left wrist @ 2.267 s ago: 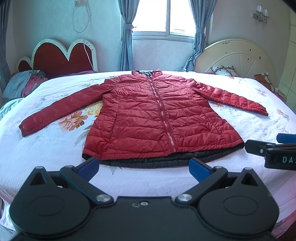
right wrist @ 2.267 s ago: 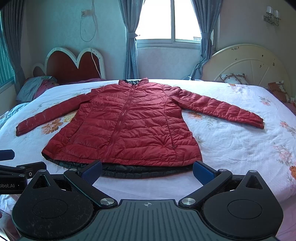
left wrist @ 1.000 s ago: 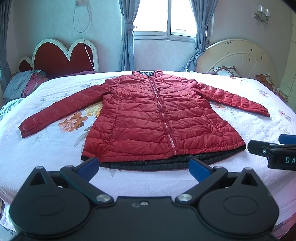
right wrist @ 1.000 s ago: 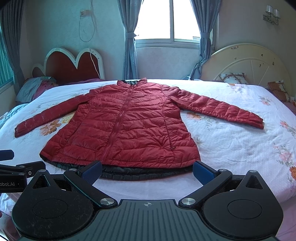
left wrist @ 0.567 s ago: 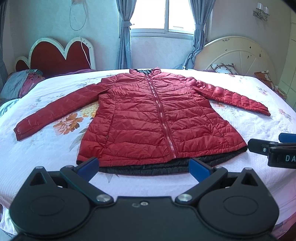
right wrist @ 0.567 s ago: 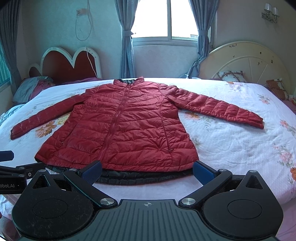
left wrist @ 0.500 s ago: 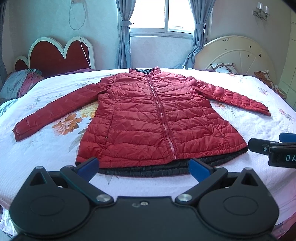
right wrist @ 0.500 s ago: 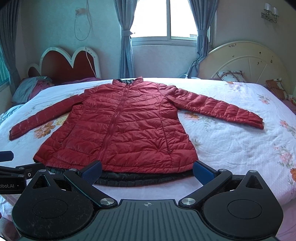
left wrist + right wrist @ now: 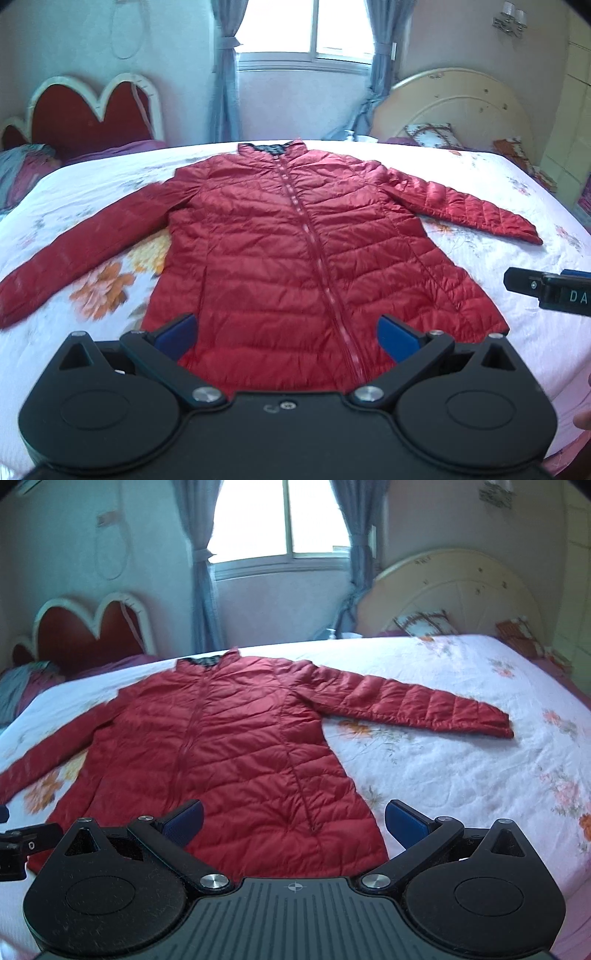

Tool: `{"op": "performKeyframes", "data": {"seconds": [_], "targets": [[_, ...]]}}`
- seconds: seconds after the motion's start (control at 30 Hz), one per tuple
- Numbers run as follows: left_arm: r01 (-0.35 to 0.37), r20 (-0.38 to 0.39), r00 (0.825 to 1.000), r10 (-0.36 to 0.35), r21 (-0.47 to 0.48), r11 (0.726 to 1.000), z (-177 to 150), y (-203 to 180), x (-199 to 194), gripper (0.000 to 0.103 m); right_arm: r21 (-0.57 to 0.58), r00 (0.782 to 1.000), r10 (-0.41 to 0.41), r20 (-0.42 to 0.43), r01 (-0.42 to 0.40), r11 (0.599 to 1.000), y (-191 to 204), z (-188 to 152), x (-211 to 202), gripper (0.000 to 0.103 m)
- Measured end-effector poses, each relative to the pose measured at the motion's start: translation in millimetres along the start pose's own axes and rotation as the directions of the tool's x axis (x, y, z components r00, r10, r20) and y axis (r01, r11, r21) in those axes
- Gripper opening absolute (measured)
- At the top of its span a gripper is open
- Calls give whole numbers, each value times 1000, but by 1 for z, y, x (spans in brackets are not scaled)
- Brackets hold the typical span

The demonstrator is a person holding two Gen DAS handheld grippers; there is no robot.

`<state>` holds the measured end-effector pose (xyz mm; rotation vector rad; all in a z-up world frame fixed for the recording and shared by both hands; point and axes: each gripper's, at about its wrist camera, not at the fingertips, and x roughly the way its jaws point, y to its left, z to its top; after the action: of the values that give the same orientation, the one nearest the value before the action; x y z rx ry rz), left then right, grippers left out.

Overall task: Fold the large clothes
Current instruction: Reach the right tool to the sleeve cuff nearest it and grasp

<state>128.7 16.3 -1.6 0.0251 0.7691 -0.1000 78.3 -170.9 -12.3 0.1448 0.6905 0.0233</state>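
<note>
A red quilted down jacket lies flat and zipped on the bed, collar far, both sleeves spread out; it also shows in the right wrist view. My left gripper is open and empty, over the jacket's hem near its left half. My right gripper is open and empty, over the hem's right corner. The right sleeve reaches toward the right. The hem's edge is hidden behind both gripper bodies.
The bed has a white floral cover. A heart-shaped red headboard stands at back left, a cream round headboard at back right. The window with curtains is behind. The right gripper's side shows in the left view.
Both grippers have moved forward and lower toward the jacket; its hem now lies under them. The right view has swung right. Both stay open.
</note>
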Motion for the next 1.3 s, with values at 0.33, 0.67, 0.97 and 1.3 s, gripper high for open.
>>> {"op": "performKeyframes", "data": {"seconds": [0.33, 0.67, 0.97, 1.3], "targets": [[139, 1, 990, -139, 31, 990, 44, -14, 64, 103, 137, 994, -101, 39, 95, 986, -53, 31, 33, 103], [165, -78, 984, -160, 61, 984, 82, -105, 161, 81, 437, 970, -237, 54, 190, 879, -249, 58, 105, 47], [70, -140, 988, -60, 68, 995, 118, -175, 231, 94, 648, 991, -123, -50, 126, 751, -373, 51, 210, 51], [7, -171, 985, -1, 36, 999, 140, -176, 259, 91, 659, 993, -118, -24, 104, 745, -393, 62, 232, 21]]}}
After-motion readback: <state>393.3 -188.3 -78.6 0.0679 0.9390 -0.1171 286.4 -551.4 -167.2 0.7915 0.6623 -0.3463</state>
